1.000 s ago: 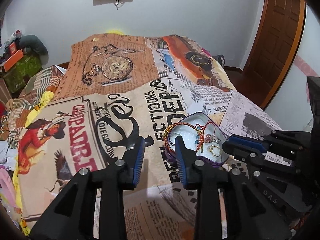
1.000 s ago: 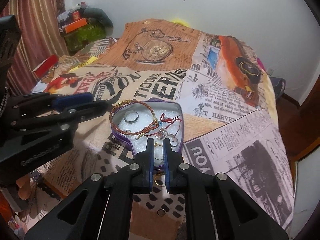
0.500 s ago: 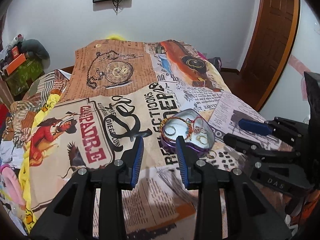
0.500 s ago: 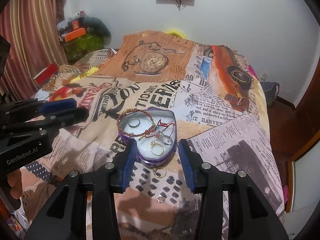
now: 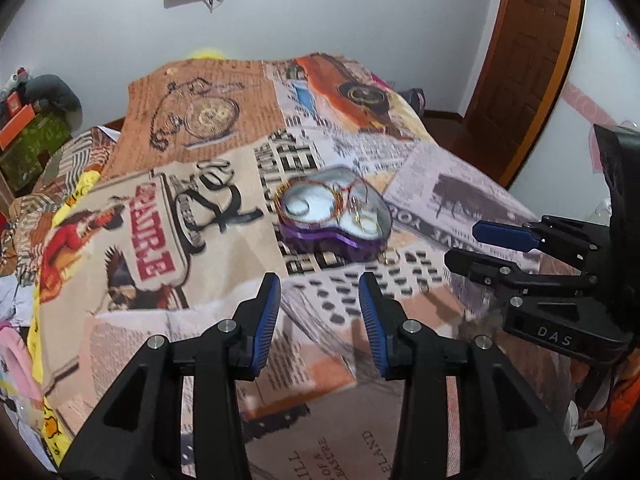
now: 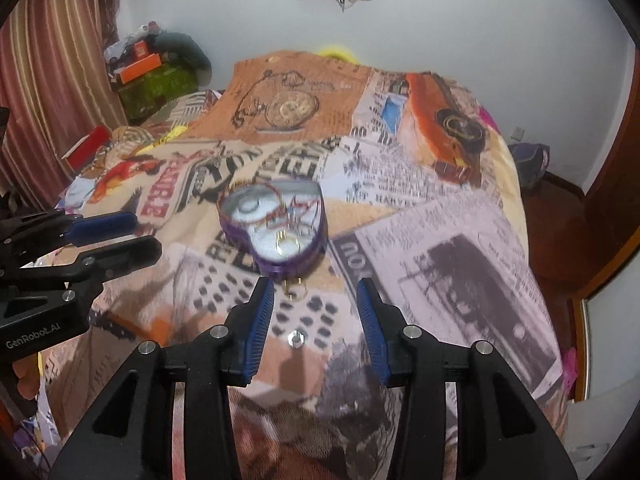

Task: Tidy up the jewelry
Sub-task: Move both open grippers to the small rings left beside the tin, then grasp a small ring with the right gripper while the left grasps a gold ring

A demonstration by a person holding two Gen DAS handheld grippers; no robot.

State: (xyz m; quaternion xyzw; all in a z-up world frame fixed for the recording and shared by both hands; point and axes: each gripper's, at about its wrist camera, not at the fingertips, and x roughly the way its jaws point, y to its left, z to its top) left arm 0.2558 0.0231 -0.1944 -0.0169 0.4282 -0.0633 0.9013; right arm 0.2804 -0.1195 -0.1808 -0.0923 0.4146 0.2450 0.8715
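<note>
Hovering left claw (image 5: 319, 304), right claw (image 6: 315, 308), both spread

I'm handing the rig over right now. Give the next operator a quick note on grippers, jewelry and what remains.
Left gripper: open, empty, short of the tin.
Right gripper: open, empty.
Heart-shaped tin on the bedspread holds a bracelet, a gold ring and other blurred pieces.
Left to do: gold ring and small silver piece lie outside, before the right gripper.
</note>
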